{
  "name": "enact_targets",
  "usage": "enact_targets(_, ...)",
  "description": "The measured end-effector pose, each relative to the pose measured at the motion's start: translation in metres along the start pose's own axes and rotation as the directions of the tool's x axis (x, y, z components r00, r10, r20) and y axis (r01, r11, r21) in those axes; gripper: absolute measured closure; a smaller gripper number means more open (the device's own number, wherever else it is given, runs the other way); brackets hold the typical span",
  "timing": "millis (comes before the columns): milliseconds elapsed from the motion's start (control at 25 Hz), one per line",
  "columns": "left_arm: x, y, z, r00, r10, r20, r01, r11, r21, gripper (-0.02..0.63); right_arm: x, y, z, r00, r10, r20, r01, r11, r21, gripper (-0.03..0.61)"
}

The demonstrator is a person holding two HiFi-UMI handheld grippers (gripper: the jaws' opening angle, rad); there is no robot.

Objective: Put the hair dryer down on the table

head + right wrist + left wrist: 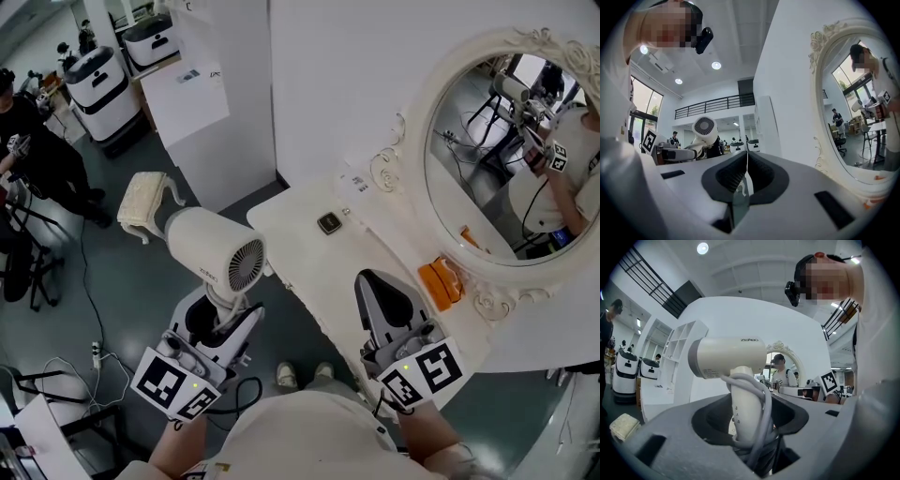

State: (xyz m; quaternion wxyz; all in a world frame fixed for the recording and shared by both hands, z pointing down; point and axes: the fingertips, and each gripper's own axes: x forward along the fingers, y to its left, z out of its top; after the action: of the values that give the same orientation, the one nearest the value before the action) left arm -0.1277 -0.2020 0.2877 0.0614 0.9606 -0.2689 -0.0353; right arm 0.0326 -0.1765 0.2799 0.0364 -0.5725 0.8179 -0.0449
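My left gripper (221, 314) is shut on the handle of a white hair dryer (211, 253), which stands upright with its grille toward the table. It hangs over the floor, just left of the white table (309, 267). In the left gripper view the grey cord is wound round the handle (745, 404) between the jaws of the left gripper (750, 425). My right gripper (382, 298) is over the table's near edge, its jaws closed together and empty. From the right gripper (746, 171) the hair dryer (704, 129) shows to the left.
A large oval mirror (441, 84) in an ornate white frame stands at the table's right. An orange thing (441, 281) lies by its base and a small dark square thing (328, 222) lies mid-table. A cream towel (141, 199) hangs left. White robots and people stand beyond.
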Motion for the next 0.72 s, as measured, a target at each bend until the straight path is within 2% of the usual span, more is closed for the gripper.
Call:
enact_targets(440,0.007,-0.012,-0.003,0.999,0.041,-0.012,-0.041,0.999,-0.001,0.376,-0.006,-0.011,-0.009,0.999,0.045,-0.025,-0.045,0.998,0.035,0.557)
enact_targets(720,0.016,-0.009,-0.014,0.998,0.050,-0.049,-0.051,0.998,-0.022,0.376,-0.008,-0.018,-0.023,0.997,0.050,-0.055,-0.046,0.997,0.067,0.557)
